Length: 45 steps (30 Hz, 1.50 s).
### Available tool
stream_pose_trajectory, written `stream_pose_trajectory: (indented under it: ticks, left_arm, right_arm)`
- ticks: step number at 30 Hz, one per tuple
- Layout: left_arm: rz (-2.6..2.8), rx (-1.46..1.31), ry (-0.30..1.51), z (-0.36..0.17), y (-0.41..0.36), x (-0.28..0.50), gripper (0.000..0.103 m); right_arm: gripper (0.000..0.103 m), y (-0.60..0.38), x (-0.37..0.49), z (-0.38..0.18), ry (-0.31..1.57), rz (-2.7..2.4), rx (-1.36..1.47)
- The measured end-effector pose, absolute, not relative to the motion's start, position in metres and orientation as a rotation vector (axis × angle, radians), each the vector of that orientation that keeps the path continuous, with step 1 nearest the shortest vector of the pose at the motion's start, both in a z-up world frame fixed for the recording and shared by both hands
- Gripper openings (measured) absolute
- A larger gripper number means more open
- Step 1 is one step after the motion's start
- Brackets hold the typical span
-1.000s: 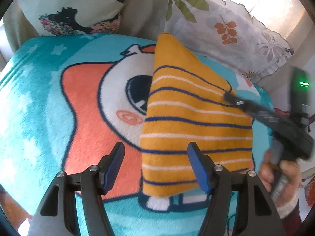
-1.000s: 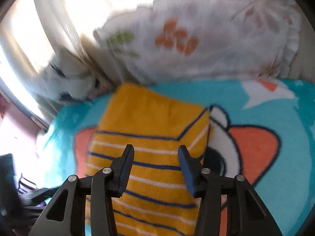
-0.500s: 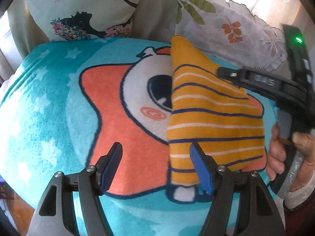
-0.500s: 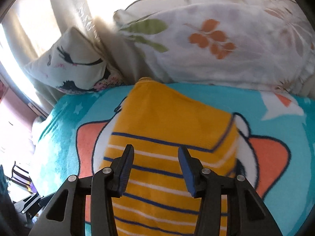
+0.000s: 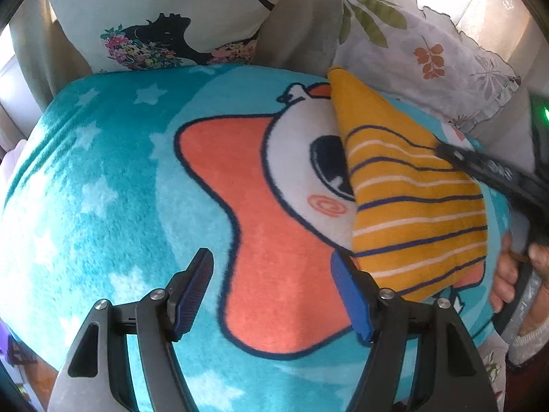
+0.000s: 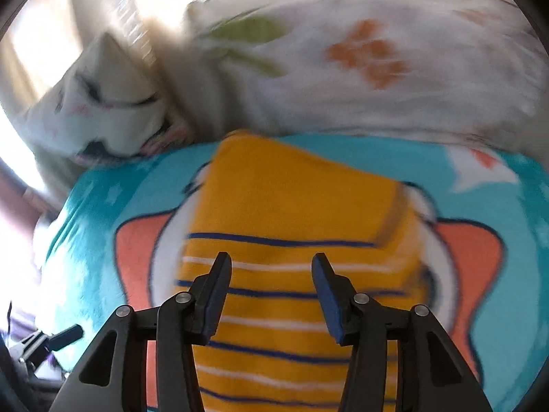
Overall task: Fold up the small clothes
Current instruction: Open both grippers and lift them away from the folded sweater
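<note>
Your striped garment (image 5: 411, 206) lies folded near the blanket's (image 5: 103, 171) far right corner, seemingly finished; left claw (image 5: 271, 295) and right claw (image 6: 271, 295) both gape empty.

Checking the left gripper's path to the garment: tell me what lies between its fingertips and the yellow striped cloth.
Only the cartoon blanket; in the left wrist view, the left gripper is open beside the yellow striped cloth.

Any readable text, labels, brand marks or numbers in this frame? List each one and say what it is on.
No text can be read with confidence.
Pale lettering on the arm of the right gripper, seen from the left wrist view: too small and blurred to read.
Yellow striped garment, star-print blanket, the two cushions: pictures and patterns only, no words.
</note>
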<state>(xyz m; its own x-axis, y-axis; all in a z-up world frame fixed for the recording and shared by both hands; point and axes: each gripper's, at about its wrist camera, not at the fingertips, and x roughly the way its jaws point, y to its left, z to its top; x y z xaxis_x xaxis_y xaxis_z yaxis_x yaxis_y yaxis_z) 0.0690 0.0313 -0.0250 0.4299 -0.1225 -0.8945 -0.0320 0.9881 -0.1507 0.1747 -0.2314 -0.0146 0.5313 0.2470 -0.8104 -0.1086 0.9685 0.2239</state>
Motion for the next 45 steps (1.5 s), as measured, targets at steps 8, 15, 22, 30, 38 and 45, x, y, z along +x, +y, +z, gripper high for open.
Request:
stream_pose_trajectory:
  ticks: [8,15,22,30,38,45]
  left_arm:
    - [-0.115,-0.116,1.143,-0.033,0.047,0.079,0.071]
    - [-0.180,-0.131,1.163,-0.046,0.056,0.082,0.071]
    - [-0.172,-0.168,1.151,-0.047,0.082,0.082,0.071]
    - [-0.112,-0.196,1.117,-0.041,0.108,0.079,0.071]
    - [-0.018,-0.122,1.014,-0.026,0.114,0.063,0.077]
    - [-0.031,-0.078,0.999,-0.019,0.080,0.048,0.077]
  right_arm:
    - [0.055,-0.286,0.154,-0.041,1.043,0.052,0.265]
    - [0.060,-0.271,0.134,-0.019,0.992,-0.040,0.221]
    - [0.072,-0.276,0.150,-0.044,1.104,-0.093,0.250]
    - [0.072,-0.249,0.177,-0.018,1.021,-0.058,0.241]
    - [0.078,-0.226,0.188,-0.039,1.095,-0.083,0.164]
    - [0.077,-0.218,0.147,-0.012,1.038,-0.041,0.079]
